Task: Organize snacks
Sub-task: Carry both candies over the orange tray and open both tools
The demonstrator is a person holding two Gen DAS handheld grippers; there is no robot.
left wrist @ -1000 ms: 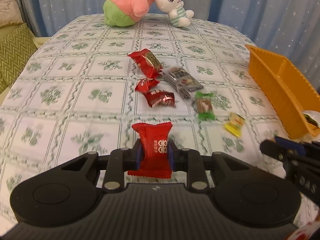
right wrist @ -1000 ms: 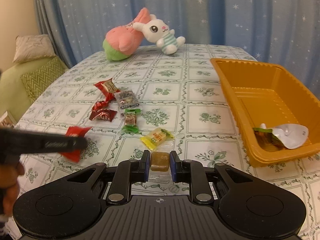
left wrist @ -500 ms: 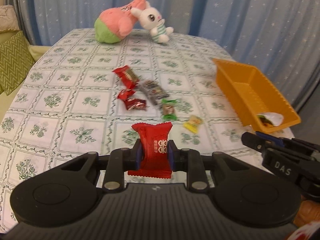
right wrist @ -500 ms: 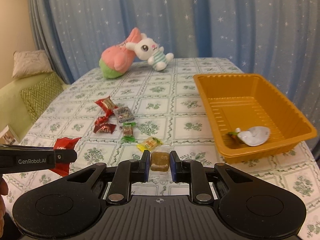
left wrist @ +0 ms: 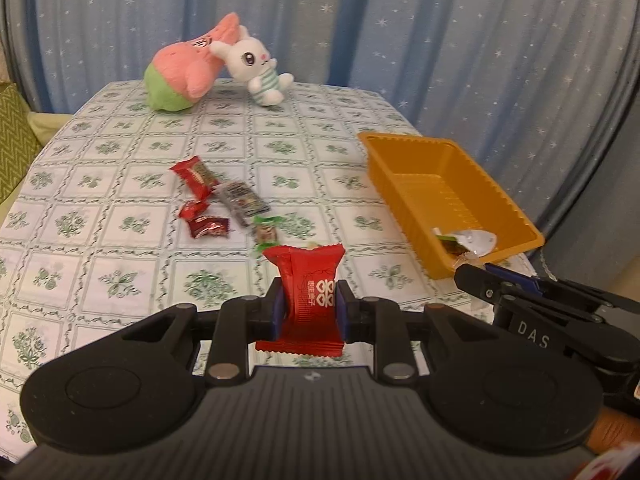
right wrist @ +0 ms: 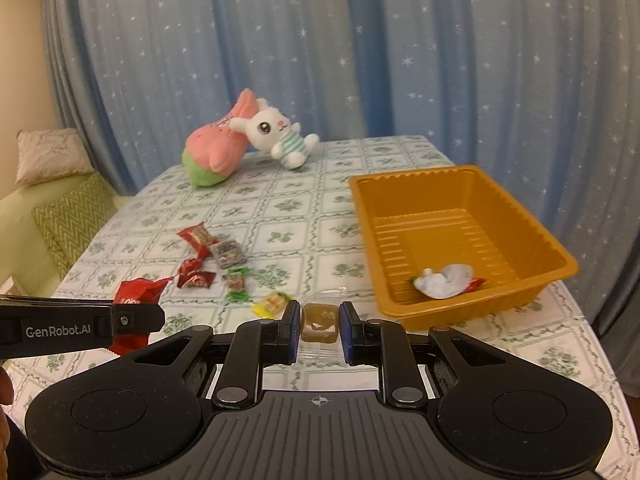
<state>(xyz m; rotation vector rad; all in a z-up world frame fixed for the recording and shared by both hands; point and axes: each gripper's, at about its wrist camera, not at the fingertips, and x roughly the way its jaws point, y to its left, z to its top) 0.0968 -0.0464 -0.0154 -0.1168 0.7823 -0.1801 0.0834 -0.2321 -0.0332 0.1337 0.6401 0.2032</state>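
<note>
Carrying two snacks at once is the step in hand: the left gripper [left wrist: 310, 306] is clamped on a red packet [left wrist: 308, 292], and the right gripper [right wrist: 319, 330] is clamped on a brown candy [right wrist: 319, 323] in clear wrap. Both are held up off the table [right wrist: 280, 208].

From the right gripper, the orange tray [right wrist: 520, 216] sits at about two o'clock, with a crumpled silver wrapper [right wrist: 444, 280] lying in its near corner. The next move, as I judge it, calls for bringing each gripper over the tray's near rim and letting go there, one after the other so they do not bump.

Loose snacks [left wrist: 224, 208] lie clustered at eleven o'clock from the left gripper. Two plush toys [right wrist: 248, 140] rest at the far edge, well apart. Nothing stands between the grippers and the tray except its near wall.
</note>
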